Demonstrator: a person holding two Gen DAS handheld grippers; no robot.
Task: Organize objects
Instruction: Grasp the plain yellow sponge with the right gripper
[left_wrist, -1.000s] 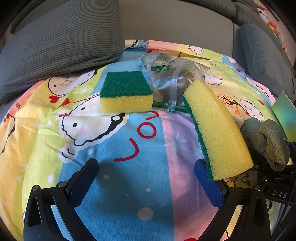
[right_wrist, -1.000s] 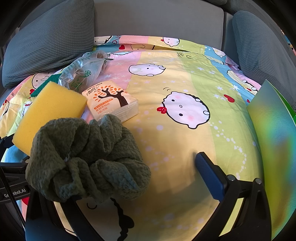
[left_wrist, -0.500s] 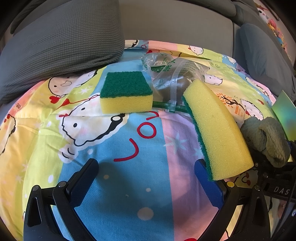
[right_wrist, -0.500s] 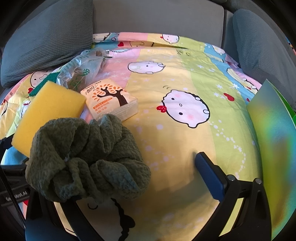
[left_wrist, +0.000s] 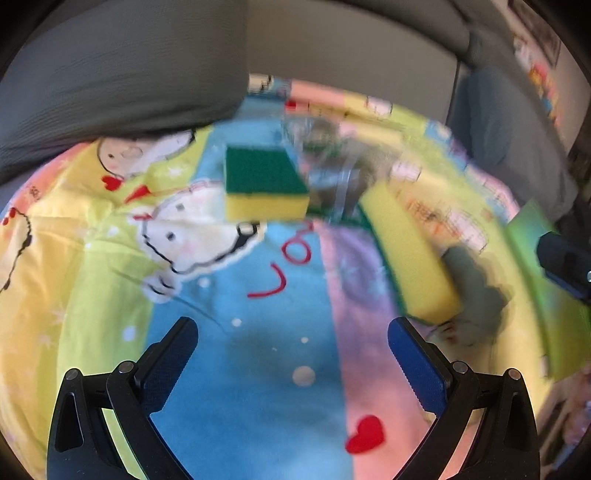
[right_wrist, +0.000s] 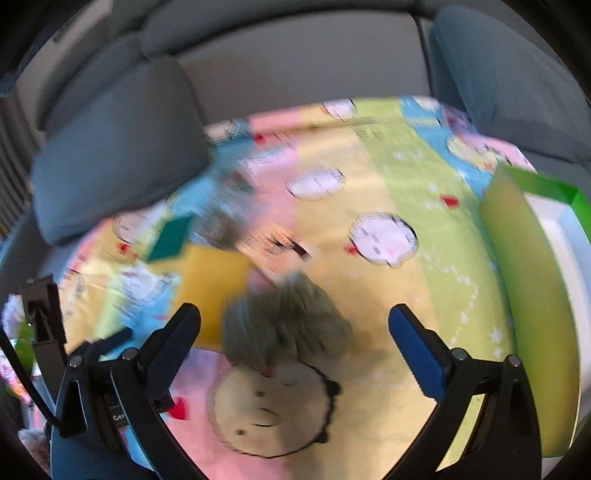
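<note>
Both views are motion-blurred. My left gripper (left_wrist: 293, 341) is open and empty above the cartoon bedsheet. Ahead of it a green-topped yellow sponge (left_wrist: 264, 184) lies flat; a second yellow sponge (left_wrist: 408, 254) lies to the right, with a crumpled plastic bag (left_wrist: 332, 166) behind them. A dark green cloth (left_wrist: 476, 295) lies right of the second sponge. My right gripper (right_wrist: 293, 334) is open and empty; the cloth (right_wrist: 286, 325) lies on the sheet between and beyond its fingers. The second sponge (right_wrist: 214, 284) and a tissue packet (right_wrist: 277, 247) lie behind it.
A green box (right_wrist: 517, 258) with a white inside stands at the right edge of the sheet; it also shows in the left wrist view (left_wrist: 532, 236). Grey cushions (right_wrist: 118, 147) and the sofa back ring the sheet. The right gripper's tip (left_wrist: 561, 254) shows at far right.
Both grippers have pulled back and up from the objects. The second sponge and the cloth, earlier against the grippers' fingers, now lie on the sheet. Views turned blurry.
</note>
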